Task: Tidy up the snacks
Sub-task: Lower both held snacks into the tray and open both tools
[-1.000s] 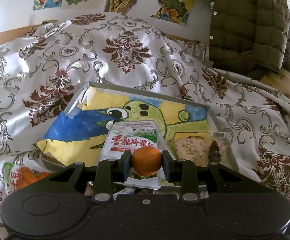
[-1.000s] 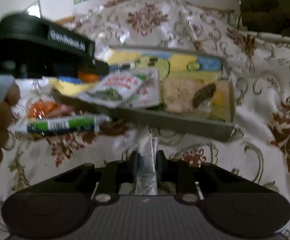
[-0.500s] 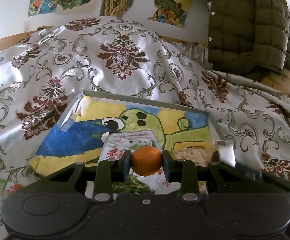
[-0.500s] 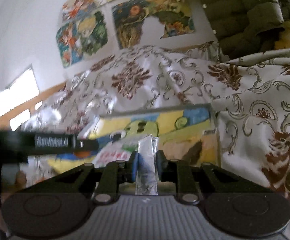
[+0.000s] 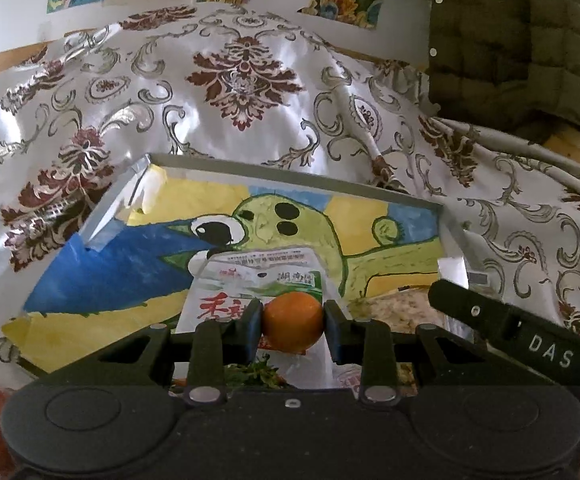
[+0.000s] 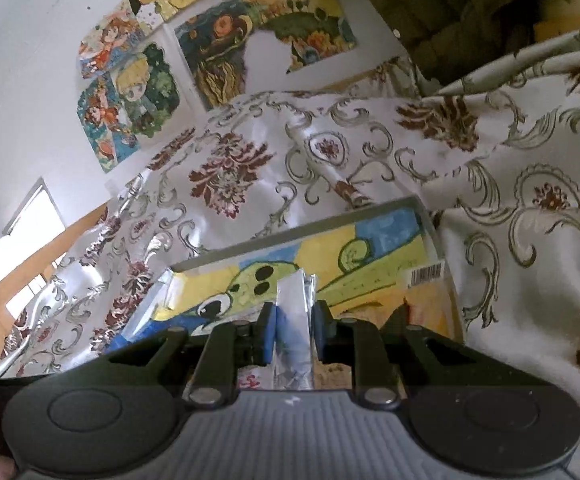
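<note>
Your left tool is pinching a small orange between its fingers, held above the tray with the green cartoon drawing, right over the white snack packet lying at the tray's 6 o'clock side. Your right tool is clamped on a silvery foil sachet standing upright between its fingers, above the same tray. The tray sits on a floral cloth.

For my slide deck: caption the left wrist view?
Left gripper clamps an orange above a painted tray holding snack packets.
</note>
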`<action>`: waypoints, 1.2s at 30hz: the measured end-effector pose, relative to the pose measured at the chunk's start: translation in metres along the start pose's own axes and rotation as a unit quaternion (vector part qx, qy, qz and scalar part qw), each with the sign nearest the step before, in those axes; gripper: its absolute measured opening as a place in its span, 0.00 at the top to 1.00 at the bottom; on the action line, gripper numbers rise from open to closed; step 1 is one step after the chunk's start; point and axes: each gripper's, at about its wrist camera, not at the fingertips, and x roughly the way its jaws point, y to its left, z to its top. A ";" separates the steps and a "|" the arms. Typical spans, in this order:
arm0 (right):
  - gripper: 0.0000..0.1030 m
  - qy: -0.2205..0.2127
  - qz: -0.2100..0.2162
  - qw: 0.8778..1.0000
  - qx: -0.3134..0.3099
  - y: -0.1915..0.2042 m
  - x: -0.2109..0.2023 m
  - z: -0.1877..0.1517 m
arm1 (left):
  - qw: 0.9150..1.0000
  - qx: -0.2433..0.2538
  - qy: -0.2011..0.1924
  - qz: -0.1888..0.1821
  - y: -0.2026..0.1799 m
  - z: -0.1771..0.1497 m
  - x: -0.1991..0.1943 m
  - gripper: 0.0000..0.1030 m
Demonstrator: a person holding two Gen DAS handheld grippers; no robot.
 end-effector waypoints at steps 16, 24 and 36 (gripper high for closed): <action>0.75 0.022 -0.012 1.000 -0.007 0.001 0.006 -0.010 | 1.000 -0.014 0.007 -0.004 0.002 -0.003 0.010 0.66; 0.71 0.015 -0.010 1.000 -0.006 -0.001 0.002 -0.004 | 1.000 -0.023 0.011 -0.002 0.002 -0.003 0.006 0.64; 0.25 -0.033 -0.015 0.999 -0.012 0.003 -0.030 0.017 | 0.999 -0.045 -0.016 0.023 0.003 0.007 -0.033 0.12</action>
